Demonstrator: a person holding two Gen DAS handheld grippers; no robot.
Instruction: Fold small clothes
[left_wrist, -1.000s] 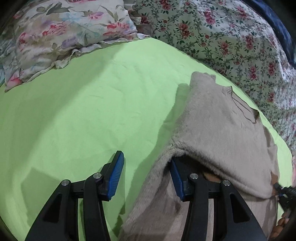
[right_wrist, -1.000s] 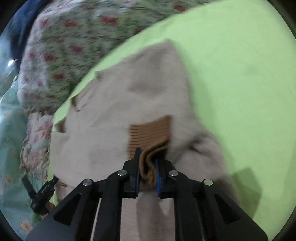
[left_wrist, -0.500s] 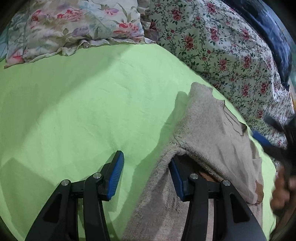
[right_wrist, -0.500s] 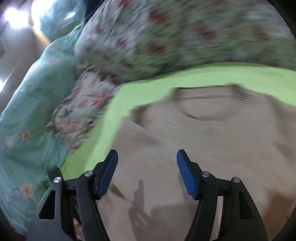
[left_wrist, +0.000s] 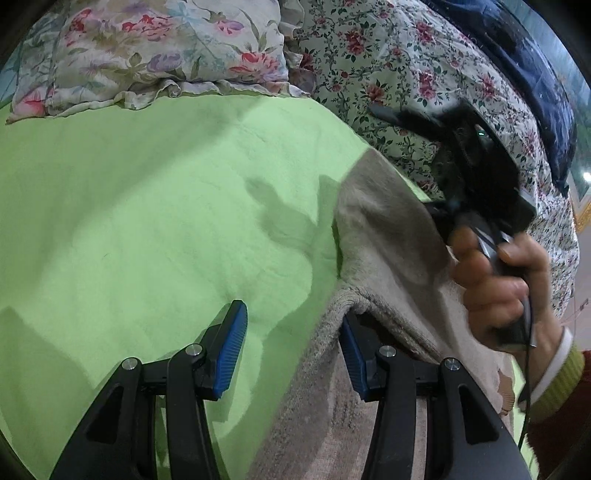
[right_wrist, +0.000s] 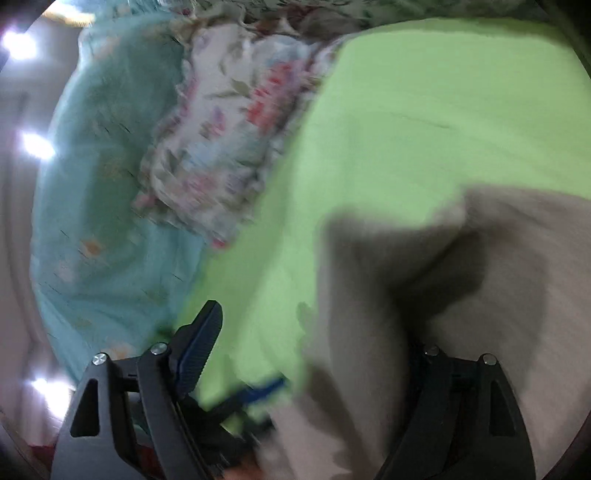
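Note:
A beige knit sweater (left_wrist: 380, 236) lies on the green sheet (left_wrist: 155, 206), partly folded. My left gripper (left_wrist: 291, 350) is open; its right finger sits under the sweater's raised edge and its left finger is over bare sheet. My right gripper shows in the left wrist view (left_wrist: 476, 173), held in a hand above the sweater's far side. In the blurred right wrist view my right gripper (right_wrist: 314, 354) is open, and the sweater (right_wrist: 480, 295) covers its right finger; the left finger (right_wrist: 201, 343) is over the sheet's edge.
A floral pillow (left_wrist: 155, 55) and a floral quilt (left_wrist: 424, 74) border the far side of the sheet. A teal blanket (right_wrist: 103, 192) and another floral pillow (right_wrist: 229, 140) lie beside it. A dark blue cloth (left_wrist: 535, 74) lies beyond the quilt.
My right gripper let go of the brown ribbed cuff, opened, and swung across to the sweater's far side. My left gripper stayed open under the sweater's edge.

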